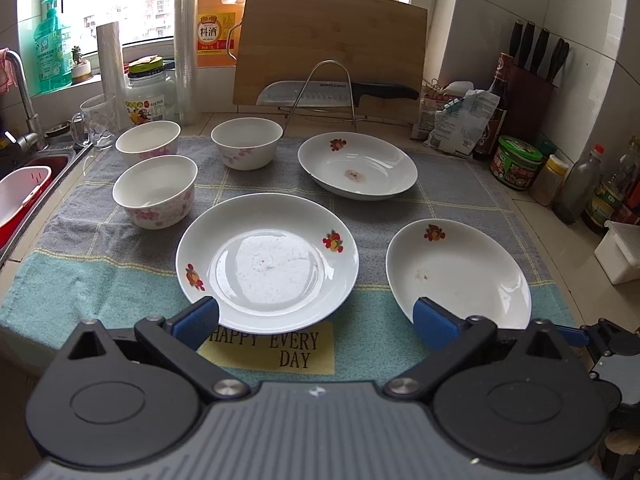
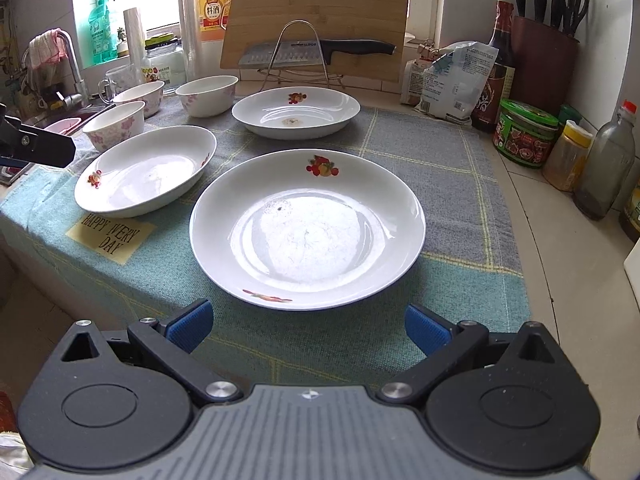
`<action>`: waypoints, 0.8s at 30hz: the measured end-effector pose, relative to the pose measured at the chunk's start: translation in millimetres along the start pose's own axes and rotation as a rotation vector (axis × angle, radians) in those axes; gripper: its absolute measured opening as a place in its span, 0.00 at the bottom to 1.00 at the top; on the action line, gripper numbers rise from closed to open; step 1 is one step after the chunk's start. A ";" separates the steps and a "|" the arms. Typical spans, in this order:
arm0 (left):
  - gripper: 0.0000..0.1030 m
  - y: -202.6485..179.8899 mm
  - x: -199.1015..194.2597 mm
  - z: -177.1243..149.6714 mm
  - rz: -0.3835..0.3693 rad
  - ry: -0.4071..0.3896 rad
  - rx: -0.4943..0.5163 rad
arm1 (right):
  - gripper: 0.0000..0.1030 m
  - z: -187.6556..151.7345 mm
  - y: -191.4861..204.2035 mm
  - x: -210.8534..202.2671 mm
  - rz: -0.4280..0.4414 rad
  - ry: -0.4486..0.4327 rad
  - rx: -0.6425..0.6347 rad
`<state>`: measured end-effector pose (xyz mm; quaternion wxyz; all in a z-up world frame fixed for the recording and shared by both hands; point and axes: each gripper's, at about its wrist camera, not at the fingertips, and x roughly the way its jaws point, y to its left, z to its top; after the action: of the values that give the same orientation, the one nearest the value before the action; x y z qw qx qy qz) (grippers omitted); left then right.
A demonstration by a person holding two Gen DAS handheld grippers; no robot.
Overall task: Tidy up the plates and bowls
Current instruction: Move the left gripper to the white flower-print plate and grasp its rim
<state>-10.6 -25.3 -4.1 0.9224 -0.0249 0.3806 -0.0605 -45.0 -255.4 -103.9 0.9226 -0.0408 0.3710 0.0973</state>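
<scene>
Three white plates with fruit prints lie on the checked cloth (image 1: 100, 276). The middle plate (image 1: 267, 262) sits just ahead of my left gripper (image 1: 316, 318), which is open, its left pad (image 1: 200, 314) at the plate's near rim. The right plate (image 2: 308, 228) lies just ahead of my right gripper (image 2: 308, 326), which is open and holds nothing. The far plate (image 1: 357, 166) rests near the back. Three floral bowls (image 1: 155, 190) (image 1: 148, 142) (image 1: 247, 142) stand upright at the left, apart from each other.
A cutting board (image 1: 332, 44) leans at the back behind a wire rack with a knife (image 1: 340, 92). A sink (image 1: 28, 184) is at the left. A glass mug (image 1: 98, 124) stands behind the bowls. Jars and bottles (image 2: 524, 132) and a knife block (image 2: 544, 60) line the right wall.
</scene>
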 end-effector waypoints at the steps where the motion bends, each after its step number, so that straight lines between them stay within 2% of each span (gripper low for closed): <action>1: 0.99 -0.9 0.1 0.3 0.001 -0.002 0.002 | 1.00 -0.9 -1.2 2.9 0.003 0.006 0.003; 9: 0.99 -5.3 1.9 0.1 0.045 0.000 -0.009 | 1.00 -3.4 -6.8 25.9 0.023 0.029 -0.019; 15: 0.99 -6.2 4.5 2.9 0.035 -0.002 -0.020 | 1.00 -1.0 -12.0 37.4 0.049 0.022 -0.049; 21: 0.99 -15.2 14.4 8.9 -0.017 0.018 0.010 | 1.00 -3.1 -13.9 43.5 0.062 0.002 -0.084; 24: 0.99 -19.0 22.4 13.9 -0.091 0.049 0.016 | 1.00 -3.0 -12.6 44.9 0.065 -0.006 -0.107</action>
<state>13.2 -47.1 -8.2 0.9093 -0.0334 0.4010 -0.1062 -12.7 -261.5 -137.1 0.9165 -0.0780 0.3637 0.1469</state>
